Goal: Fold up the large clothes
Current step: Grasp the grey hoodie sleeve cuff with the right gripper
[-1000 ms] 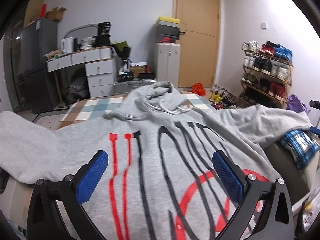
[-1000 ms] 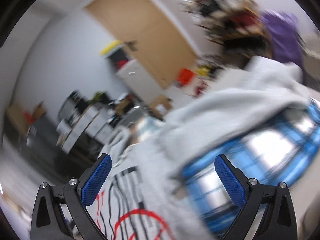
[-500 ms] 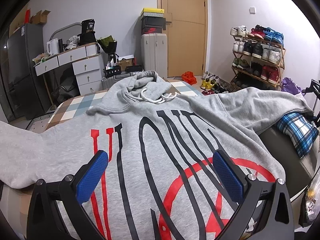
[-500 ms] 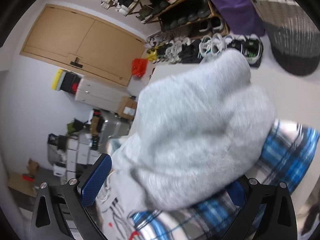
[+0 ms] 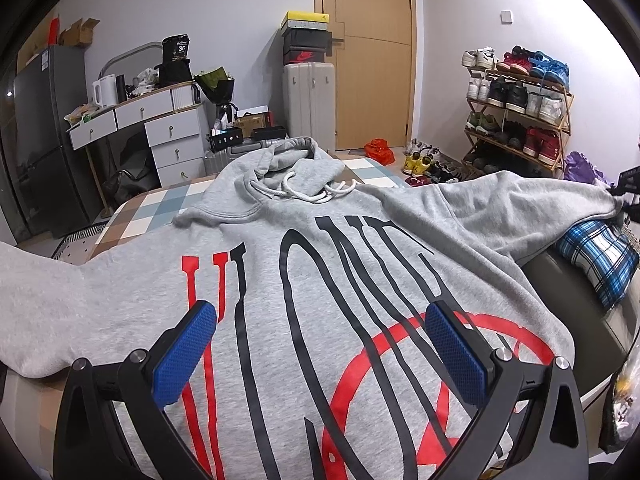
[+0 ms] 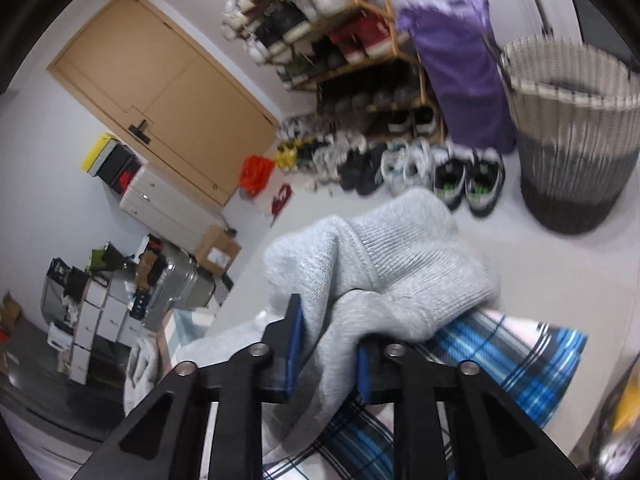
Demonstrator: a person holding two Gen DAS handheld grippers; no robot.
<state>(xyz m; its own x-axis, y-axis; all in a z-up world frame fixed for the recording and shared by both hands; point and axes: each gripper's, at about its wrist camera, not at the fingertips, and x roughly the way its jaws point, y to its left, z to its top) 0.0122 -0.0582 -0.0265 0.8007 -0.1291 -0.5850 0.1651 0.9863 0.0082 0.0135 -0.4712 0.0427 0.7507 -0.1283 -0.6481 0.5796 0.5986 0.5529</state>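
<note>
Closing on the ribbed cuff of the grey hoodie's sleeve (image 6: 384, 280), the right gripper (image 6: 326, 354) has its blue-padded jaws drawn near together with the bunched knit cloth pinched between them; the cuff bulges out just past the fingertips and droops over a blue, black and white plaid pillow (image 6: 520, 356) that lies directly beneath and to the right of the tool

The left gripper (image 5: 320, 352) stands with its jaws wide apart and nothing between them, poised just above the lower chest of the grey hooded sweatshirt with black and red lettering (image 5: 320, 264), which lies spread front-up ahead of it; whether the pads touch the cloth cannot be told. Beyond the fingertips the hood and its white drawstrings (image 5: 308, 192) lie farthest from the tool, on a checked bed cover (image 5: 160, 208)

Only the left wrist view shows the whole garment: one sleeve runs off to the left of the tool, the other stretches far right, to where the edge of the other tool shows. Only the right wrist view shows the grip itself, and, on the floor beyond the cuff, a striped woven laundry basket (image 6: 572, 140) and rows of shoes below a wooden shoe rack (image 6: 340, 40)
</note>
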